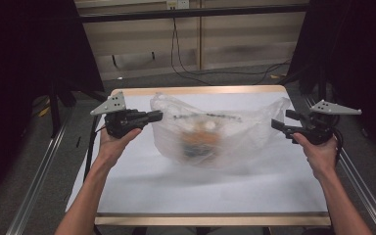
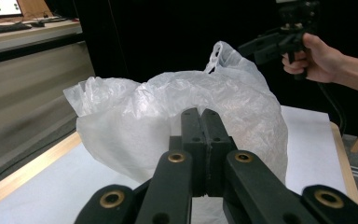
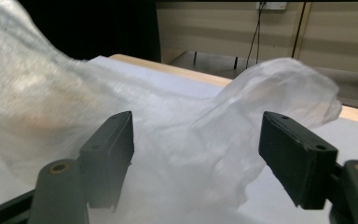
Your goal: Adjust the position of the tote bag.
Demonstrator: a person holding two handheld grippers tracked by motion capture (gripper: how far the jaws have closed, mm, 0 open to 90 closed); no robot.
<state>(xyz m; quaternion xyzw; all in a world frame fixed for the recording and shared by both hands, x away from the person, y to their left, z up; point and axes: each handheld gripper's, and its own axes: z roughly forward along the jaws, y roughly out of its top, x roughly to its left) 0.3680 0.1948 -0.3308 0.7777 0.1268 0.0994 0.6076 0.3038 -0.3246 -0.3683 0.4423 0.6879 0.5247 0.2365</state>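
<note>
Pressed together on the left gripper (image 2: 203, 116), spread wide on the right gripper (image 3: 196, 161) — plastic bag (image 1: 215, 129) between both, its loose corner straight ahead, nearer the right.

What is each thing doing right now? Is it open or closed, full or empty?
Plastic bag: on the table, puffed up and crumpled, something orange and dark inside, too blurred to tell what.
Left gripper: jaws shut together, at the bag's left edge; a pinch on the plastic cannot be confirmed.
Right gripper: jaws open, pointing at the bag's right handle.
</note>
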